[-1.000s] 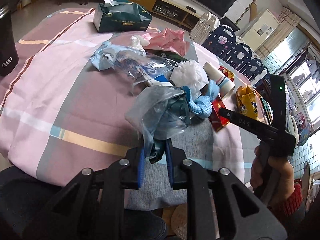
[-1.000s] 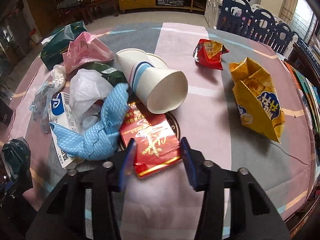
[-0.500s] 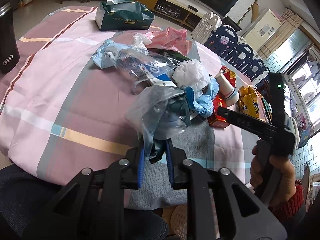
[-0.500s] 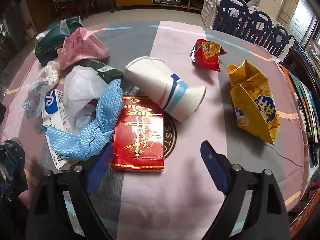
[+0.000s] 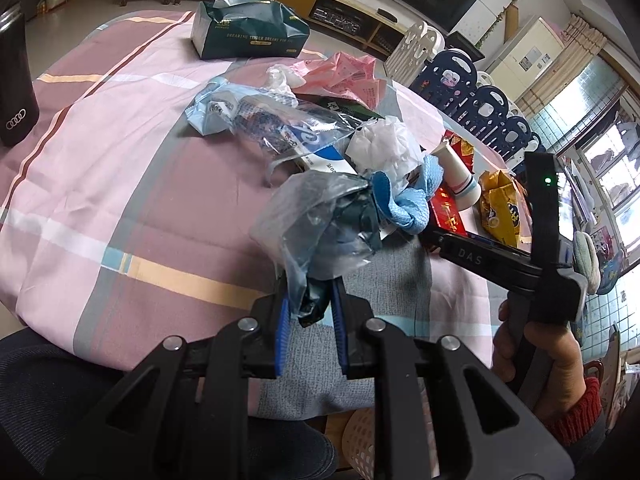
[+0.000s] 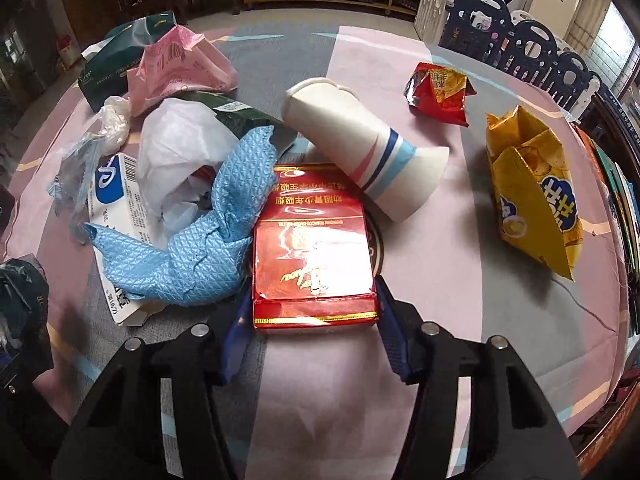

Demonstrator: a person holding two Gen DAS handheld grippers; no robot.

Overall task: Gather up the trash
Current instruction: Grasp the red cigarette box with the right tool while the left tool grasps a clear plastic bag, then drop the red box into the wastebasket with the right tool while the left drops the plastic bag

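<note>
1. Left gripper: blue pads clenched on the neck of a clear plastic bag with dark green crumpled material inside. Bag held up over the near edge of the tablecloth, pink with grey, white and yellow bands.
2. Right gripper: jaws spread, one pad on each side of the near end of a red carton. Pads sit just beside its corners; contact cannot be confirmed, no grip yet. Carton lies flat on the cloth, gold script and Chinese print upside down to this camera, not legible.
3. Touching the carton's left edge: knotted blue textured cloth. At its far right corner: paper cup on its side, blue and red stripes.
4. Under the cloth: white flat box with blue logo and barcode.
5. Yellow snack bag, Chinese characters, well right of the carton. Small red snack bag beyond the cup.
6. Green tissue pack at far side, printed "DREAMING TENDER DREAMS FOR YOU". Pink wrapper nearby.
7. Black cylinder at left edge bears four-ring Audi logo.
8. Right gripper body reads "DAS".
</note>
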